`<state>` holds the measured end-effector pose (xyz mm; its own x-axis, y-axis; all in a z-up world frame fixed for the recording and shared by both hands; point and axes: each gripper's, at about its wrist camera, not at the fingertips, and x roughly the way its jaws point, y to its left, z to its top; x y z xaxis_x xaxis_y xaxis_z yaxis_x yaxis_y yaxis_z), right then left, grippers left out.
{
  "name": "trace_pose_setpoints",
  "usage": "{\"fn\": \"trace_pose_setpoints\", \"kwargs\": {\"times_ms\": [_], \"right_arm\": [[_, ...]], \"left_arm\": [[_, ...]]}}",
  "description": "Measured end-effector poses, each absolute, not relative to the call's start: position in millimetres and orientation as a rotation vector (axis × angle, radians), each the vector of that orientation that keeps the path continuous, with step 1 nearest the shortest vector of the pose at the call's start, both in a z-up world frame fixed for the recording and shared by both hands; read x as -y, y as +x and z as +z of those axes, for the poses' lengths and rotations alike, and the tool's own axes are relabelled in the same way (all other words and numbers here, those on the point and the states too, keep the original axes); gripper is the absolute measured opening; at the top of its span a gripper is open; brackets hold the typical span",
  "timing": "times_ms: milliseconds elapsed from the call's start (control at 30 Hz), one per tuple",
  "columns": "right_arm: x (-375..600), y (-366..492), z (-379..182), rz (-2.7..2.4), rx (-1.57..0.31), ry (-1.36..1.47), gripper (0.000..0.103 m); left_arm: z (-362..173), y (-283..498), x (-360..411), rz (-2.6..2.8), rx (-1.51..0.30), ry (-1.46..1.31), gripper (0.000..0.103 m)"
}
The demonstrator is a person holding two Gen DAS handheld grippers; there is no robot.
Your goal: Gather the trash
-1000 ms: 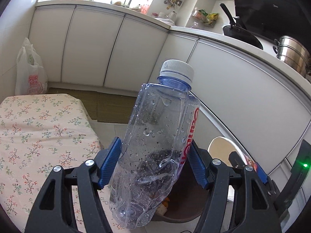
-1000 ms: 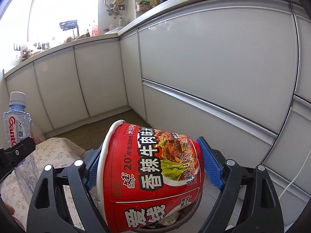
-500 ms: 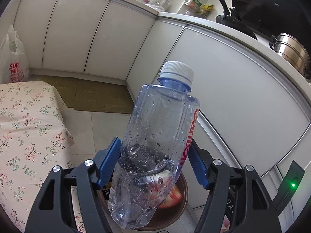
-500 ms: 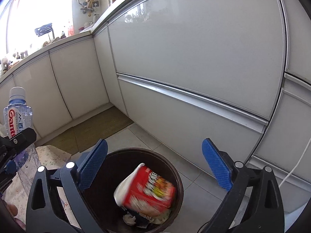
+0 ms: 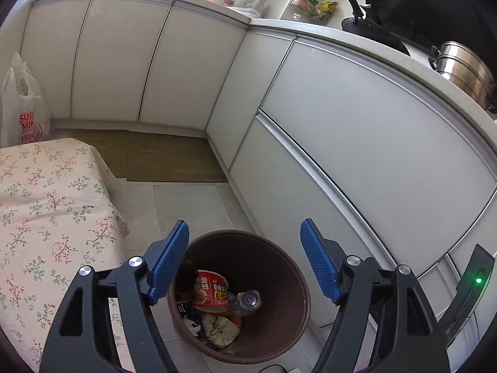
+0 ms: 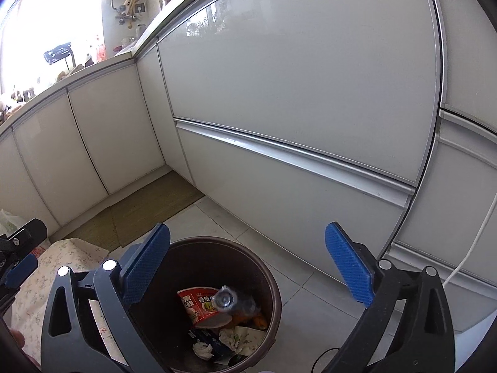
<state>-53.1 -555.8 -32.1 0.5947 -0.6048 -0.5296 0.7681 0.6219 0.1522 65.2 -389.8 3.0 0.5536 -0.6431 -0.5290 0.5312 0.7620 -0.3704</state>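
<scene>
While binned, clear crumpled bottle (image 5: 245,303)

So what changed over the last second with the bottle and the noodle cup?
Both were let go: noodle cup and bottle now lie in the brown bin. Left gripper is opening, empty; right gripper open, empty. Both still hover over the bin.

I see a pale tiled floor (image 5: 192,205) carrying a brown bin (image 5: 279,335) beside the white cabinets, a woven mat (image 5: 161,158) in the corner, and a white plastic bag (image 5: 21,115).
</scene>
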Motion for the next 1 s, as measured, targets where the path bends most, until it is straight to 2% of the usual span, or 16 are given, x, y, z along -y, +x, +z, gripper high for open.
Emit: {"fn": "trace_pose_setpoints", "kwargs": {"times_ms": [67,200,233,467,700,1000], "right_arm": [[551.7,-55.5,-29.2,-0.816,-0.457,0.381,0.096],[537.9,-65.3,-23.1,-0.805,-0.462,0.373,0.096],[533.1,-69.3,-21.7,-0.799,-0.461,0.375,0.096],[479.9,-100.9,2.3,-0.765,-0.359,0.304,0.096],[409.8,-140.9,12.2,-0.802,-0.238,0.157,0.096],[361.6,-147.3,1.5,-0.734,-0.297,0.168,0.096]], "left_arm": [[6.9,58.4,385.0,-0.669,-0.668,-0.137,0.077],[19.1,37.9,362.8,-0.571,-0.567,-0.076,0.095],[23.3,30.6,354.4,-0.540,-0.528,-0.063,0.096],[48.6,-18.6,299.5,-0.425,-0.329,0.035,0.096],[52.3,-42.4,254.0,-0.377,-0.406,0.085,0.096],[23.4,-82.4,199.7,-0.324,-0.333,0.120,0.096]]}}
